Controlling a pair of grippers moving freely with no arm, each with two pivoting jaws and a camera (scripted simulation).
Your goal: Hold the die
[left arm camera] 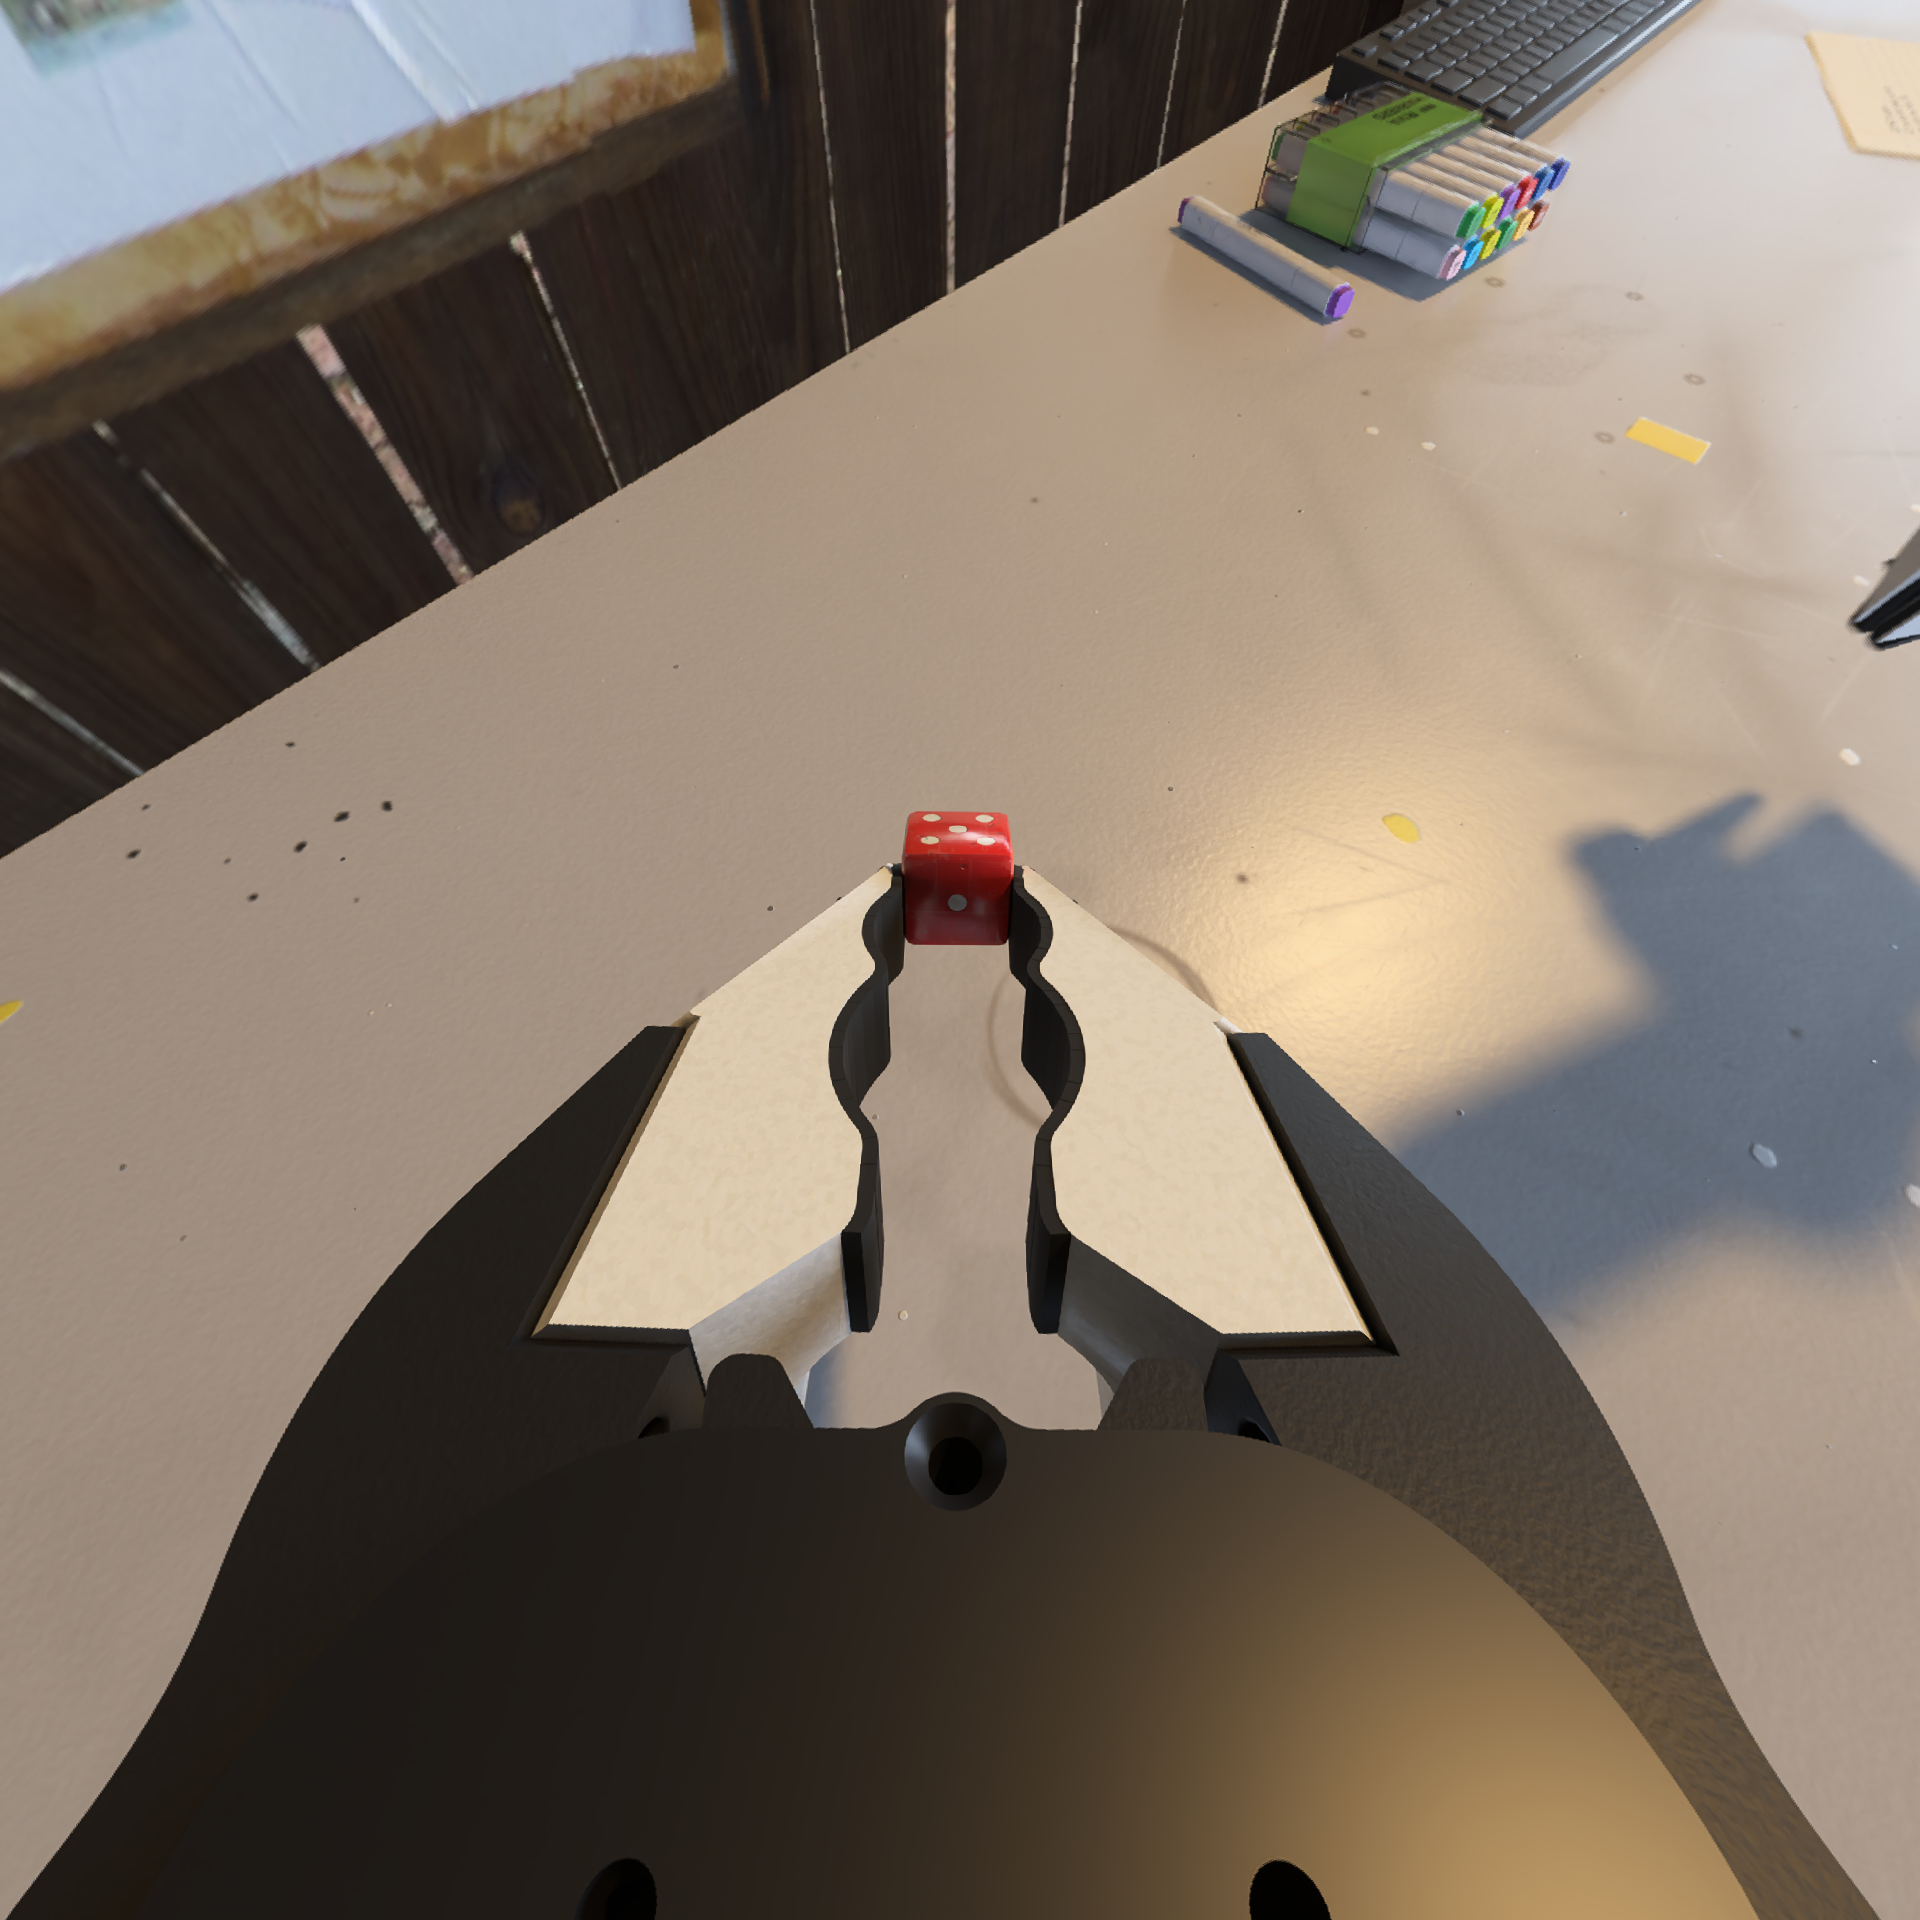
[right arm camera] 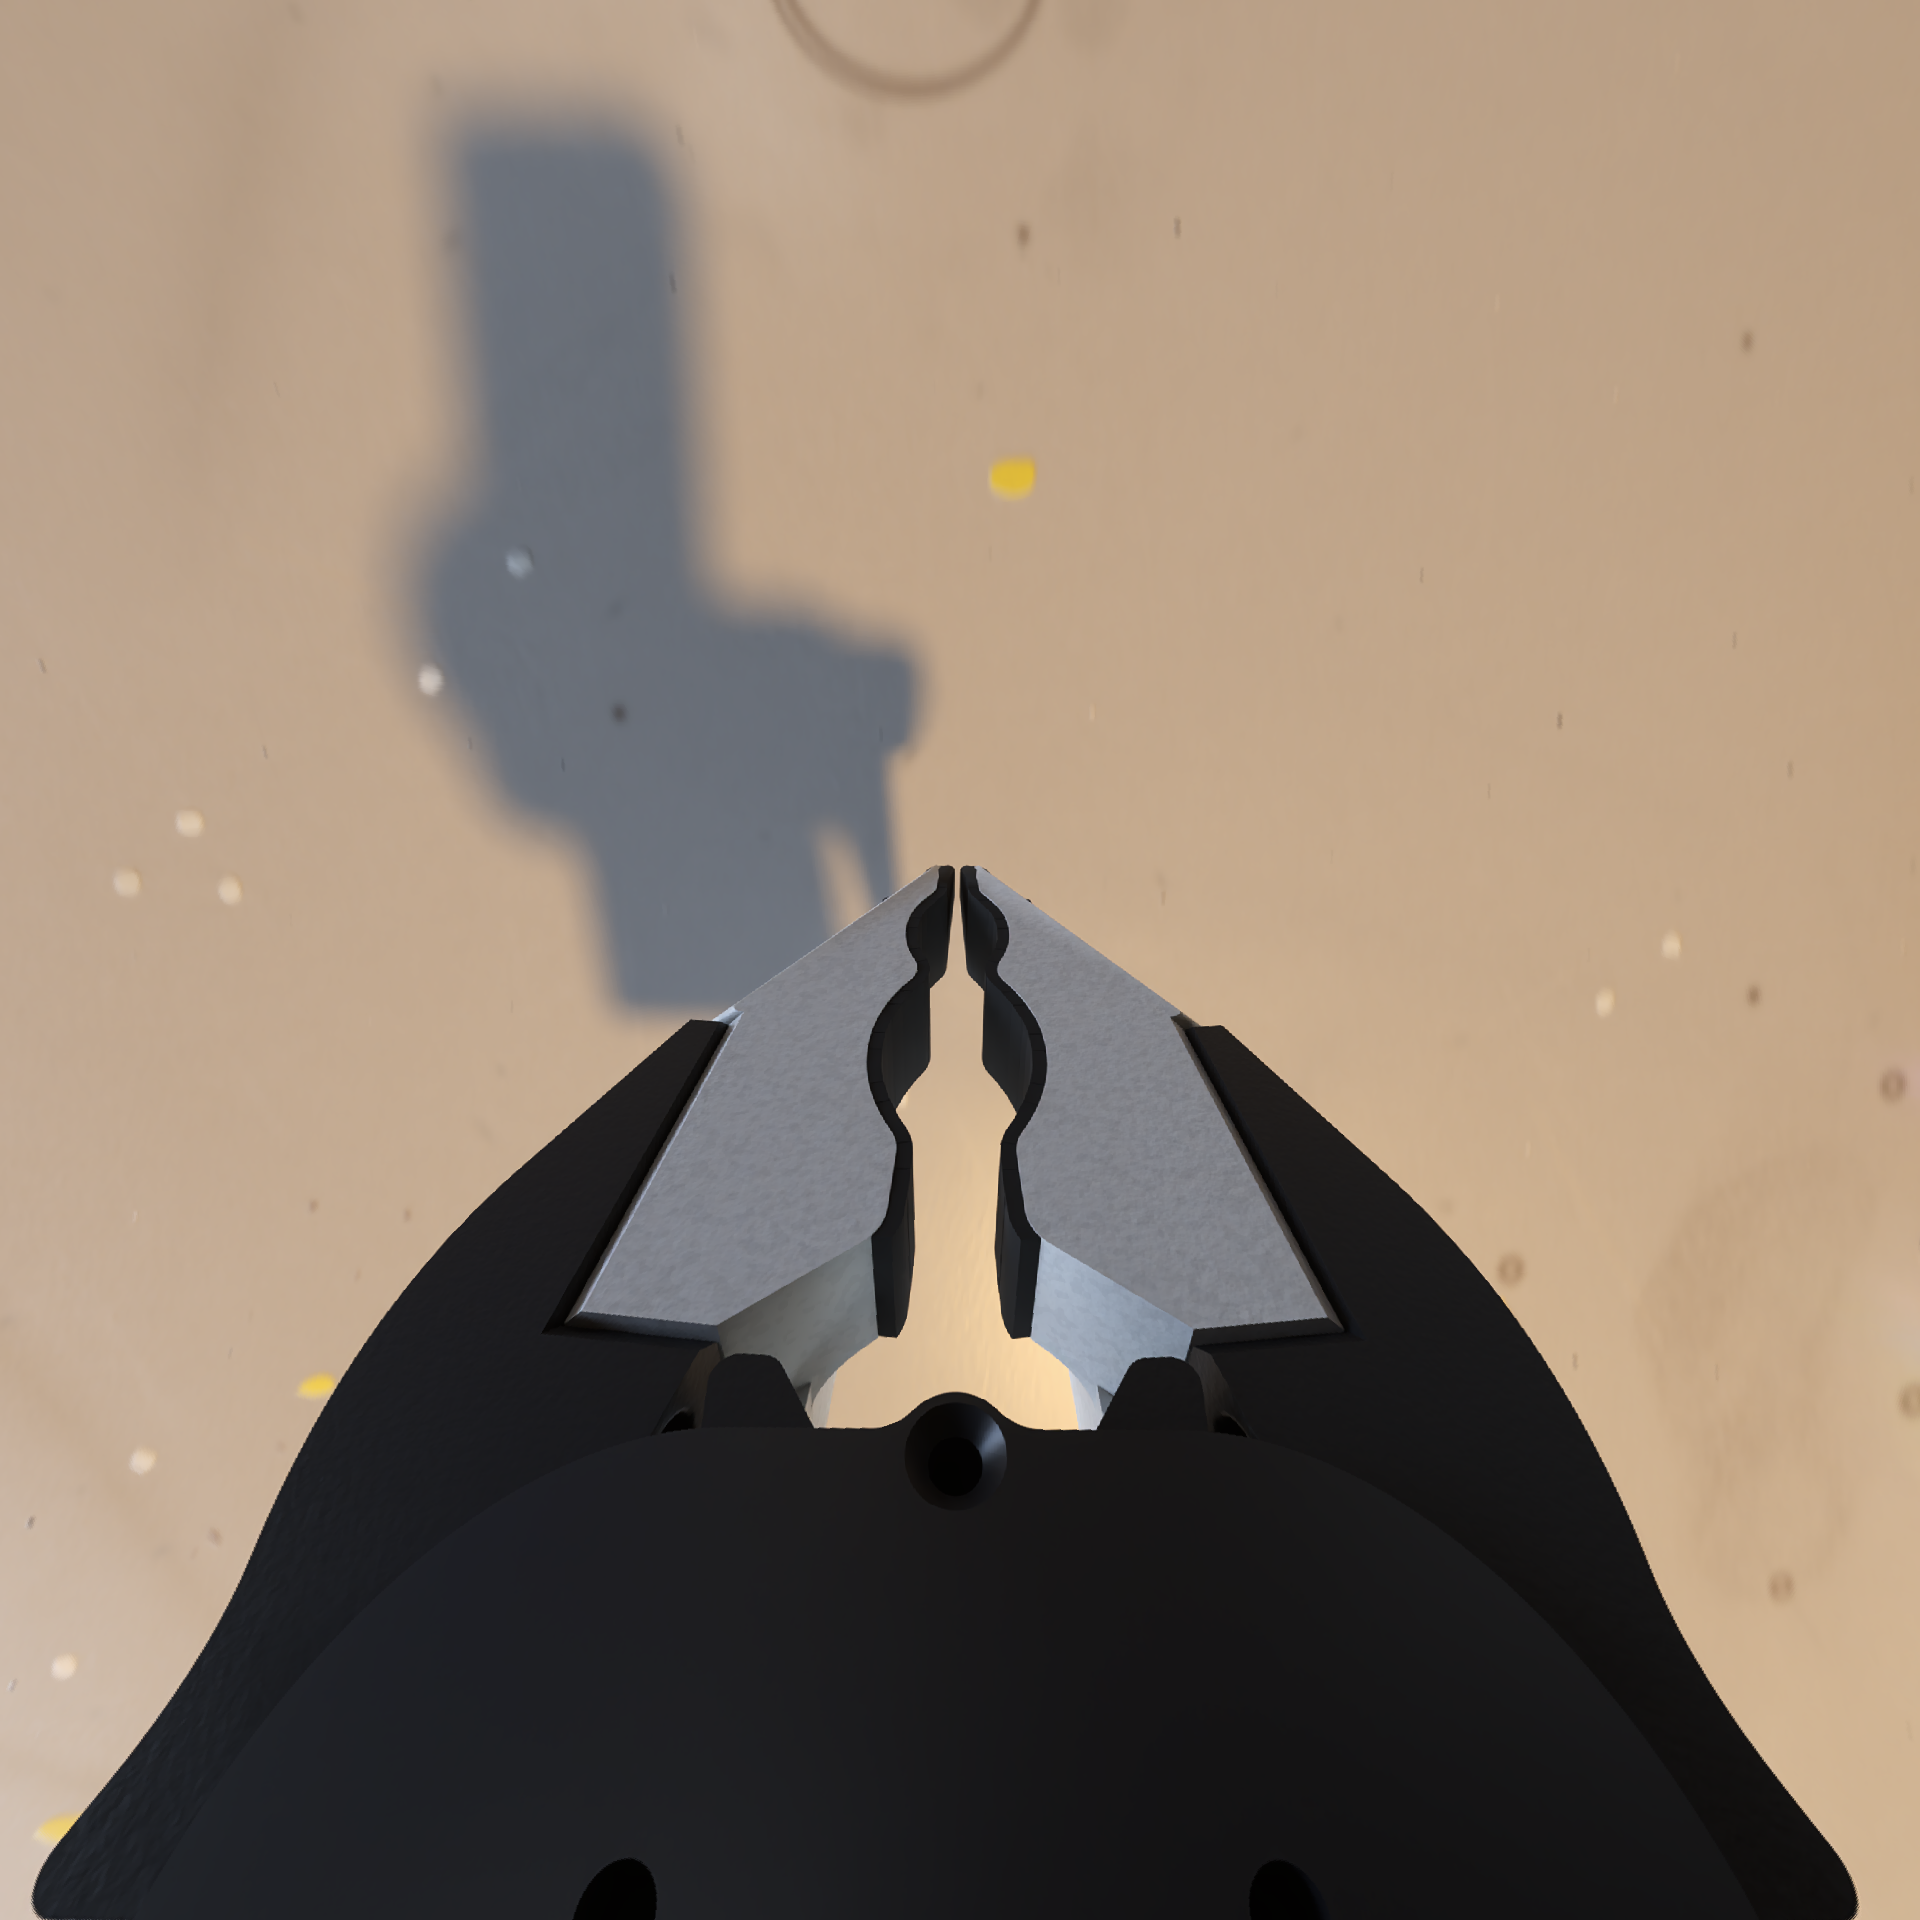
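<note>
A red die (left arm camera: 957, 876) with white pips sits between the tips of my left gripper (left arm camera: 957, 894). Both fingertips press against its sides, so the gripper is shut on it. The die seems to be held above the beige table (left arm camera: 727, 665), though I cannot tell how high. My right gripper (right arm camera: 956, 878) is shut with nothing between its tips and points down at the bare tabletop (right arm camera: 1351, 623). The die does not show in the right wrist view.
A green box of coloured markers (left arm camera: 1403, 187) and a loose purple-capped marker (left arm camera: 1262, 255) lie at the far right, by a dark keyboard (left arm camera: 1507, 52). A dark object (left arm camera: 1891, 603) pokes in at the right edge. The table's left edge meets a dark wooden fence (left arm camera: 416, 416).
</note>
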